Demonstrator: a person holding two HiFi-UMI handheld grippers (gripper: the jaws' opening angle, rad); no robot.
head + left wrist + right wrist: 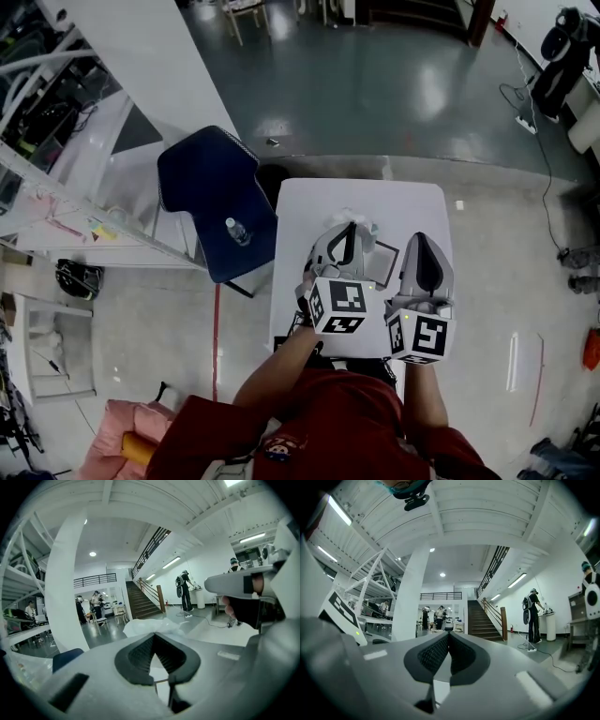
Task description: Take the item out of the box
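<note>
In the head view a small white table (309, 211) stands in front of me. A crumpled white wrapping (366, 224) lies on it, next to a flat, dark-edged box (385, 262) that both grippers partly hide. My left gripper (349, 231) hovers over the wrapping, jaws shut and empty. In the left gripper view its tips (153, 635) meet just before the white wrapping (150, 627). My right gripper (419, 240) hangs beside it on the right, raised above the table. The right gripper view shows its jaws (449, 634) closed together with nothing between them.
A dark blue chair (211, 192) with a water bottle (236, 232) on it stands left of the table. White shelving (56, 141) runs along the far left. A cable lies on the floor at the back right. Several people stand far off by the stairs (480, 620).
</note>
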